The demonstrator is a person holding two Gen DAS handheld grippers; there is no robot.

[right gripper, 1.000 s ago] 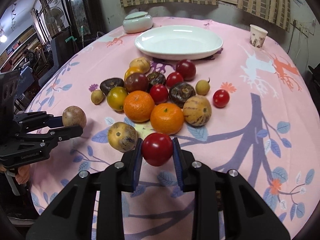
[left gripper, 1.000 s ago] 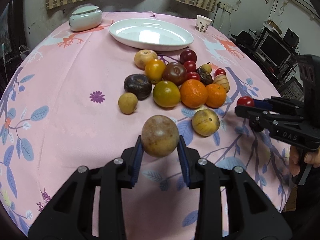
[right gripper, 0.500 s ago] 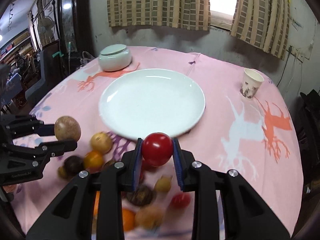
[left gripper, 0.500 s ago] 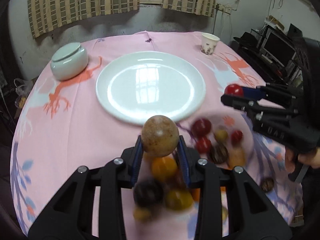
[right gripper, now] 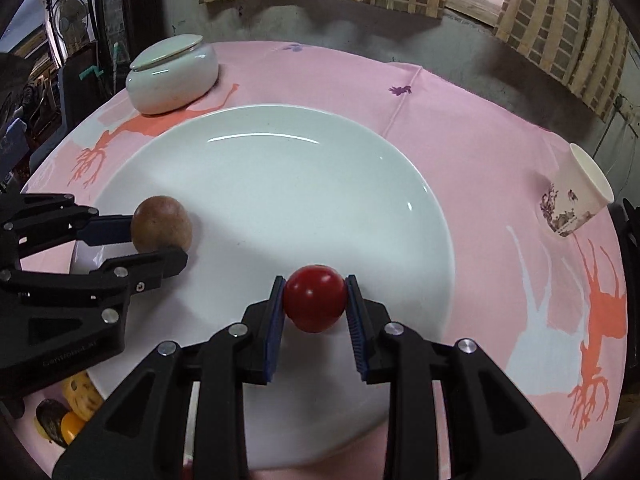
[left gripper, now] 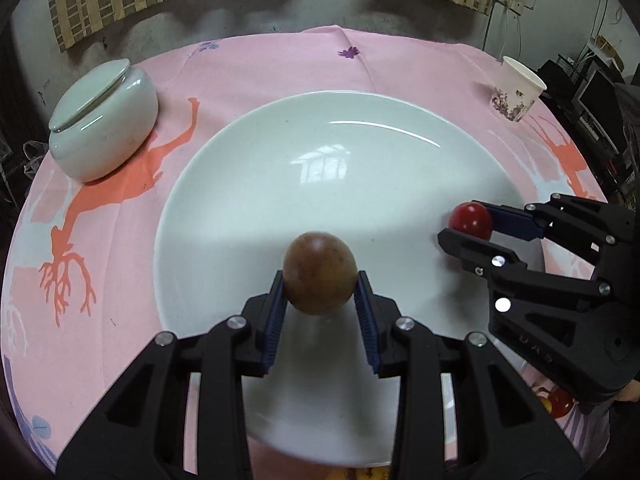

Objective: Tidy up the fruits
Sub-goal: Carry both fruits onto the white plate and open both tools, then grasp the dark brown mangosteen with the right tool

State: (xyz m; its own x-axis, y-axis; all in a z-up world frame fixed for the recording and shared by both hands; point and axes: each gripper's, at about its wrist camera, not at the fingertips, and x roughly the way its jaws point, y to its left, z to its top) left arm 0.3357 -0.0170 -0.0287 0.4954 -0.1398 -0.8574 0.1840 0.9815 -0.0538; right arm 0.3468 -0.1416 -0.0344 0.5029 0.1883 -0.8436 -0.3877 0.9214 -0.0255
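A lidded pale ceramic jar (left gripper: 105,120) stands on the pink tablecloth (left gripper: 280,64) at the far left of the bench, just beside the rim of the large white plate (left gripper: 256,184), and a patterned paper cup (left gripper: 516,90) stands at the far right, well apart from the plate. Nothing lies on the plate's surface between the two tools.

The left hand-held gripper (left gripper: 320,280) is closed on one brown round fruit (left gripper: 319,278), pinched at its sides by the blue pads (left gripper: 276,312), above the near half of the plate. The right hand-held gripper (right gripper: 314,300) is clamped on one red tomato (right gripper: 315,298) in the same way, also over the near part of the plate. In the left wrist view the right tool reaches in from the right edge with the tomato (left gripper: 470,220) at the plate's right rim; in the right wrist view the left tool comes in from the left with the brown fruit (right gripper: 161,230) over the plate's left side. Whether either fruit touches the plate cannot be told.

At the lower left corner of the right wrist view, three more fruits (right gripper: 68,416) peek out beside the plate: one yellow, one dark, one orange. One jar, one cup, one plate, two held fruits.
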